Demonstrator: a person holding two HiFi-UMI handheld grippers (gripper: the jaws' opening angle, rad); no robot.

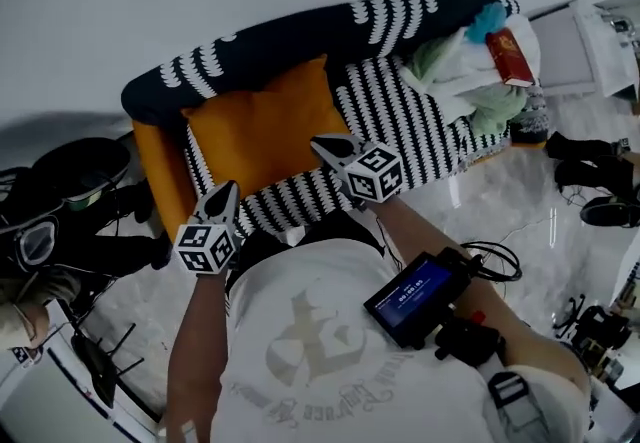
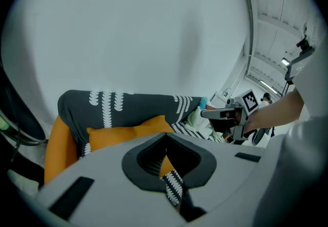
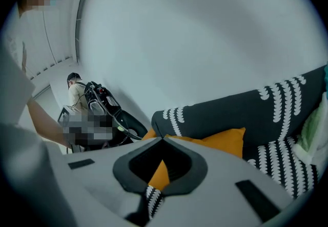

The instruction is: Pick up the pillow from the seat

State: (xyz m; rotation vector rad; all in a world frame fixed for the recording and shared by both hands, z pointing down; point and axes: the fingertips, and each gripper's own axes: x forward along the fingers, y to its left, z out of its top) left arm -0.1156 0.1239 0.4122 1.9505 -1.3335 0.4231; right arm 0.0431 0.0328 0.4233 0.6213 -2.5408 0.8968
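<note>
Your left gripper [image 1: 228, 191] and right gripper [image 1: 325, 144] are both closed tight and hold nothing; the orange pillow [image 1: 265, 131] lies on the seat [image 1: 400, 116], just past them at twelve o'clock; go in like that and you may only shove it away.

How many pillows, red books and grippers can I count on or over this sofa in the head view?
Orange pillow: 1
Red book: 1
Grippers: 2, the left gripper and the right gripper
Total: 4
</note>
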